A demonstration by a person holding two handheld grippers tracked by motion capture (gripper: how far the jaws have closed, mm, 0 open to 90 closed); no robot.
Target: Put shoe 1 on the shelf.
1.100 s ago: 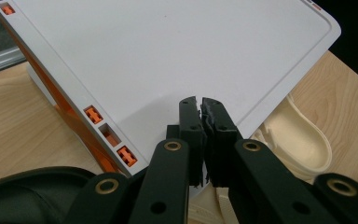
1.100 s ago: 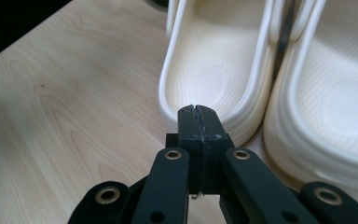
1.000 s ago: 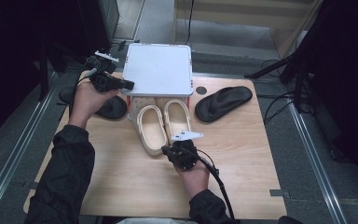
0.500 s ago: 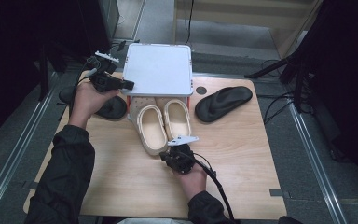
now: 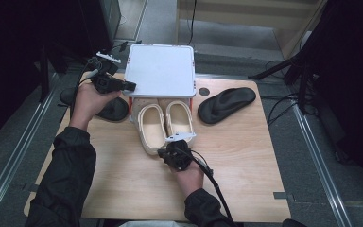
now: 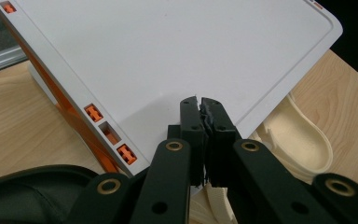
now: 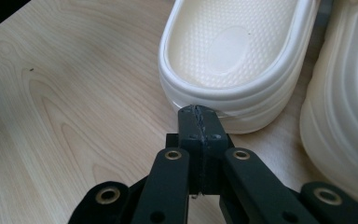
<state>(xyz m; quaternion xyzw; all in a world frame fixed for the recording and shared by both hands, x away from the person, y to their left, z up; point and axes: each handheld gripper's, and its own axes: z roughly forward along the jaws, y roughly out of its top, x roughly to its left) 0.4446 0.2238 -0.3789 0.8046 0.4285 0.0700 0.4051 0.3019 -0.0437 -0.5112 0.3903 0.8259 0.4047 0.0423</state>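
Light: bright on the table (image 5: 246,156), surroundings nearly black.
Glare: soft sheen on the white lid (image 6: 177,51).
Focus: high view soft; near jaws slightly blurred.

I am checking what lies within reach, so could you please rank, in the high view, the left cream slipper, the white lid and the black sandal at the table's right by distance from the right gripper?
From the right gripper:
1. Left cream slipper, just ahead of the tips.
2. White lid, beyond the slippers, at the far edge.
3. Black sandal, off to the right; not far behind the lid.
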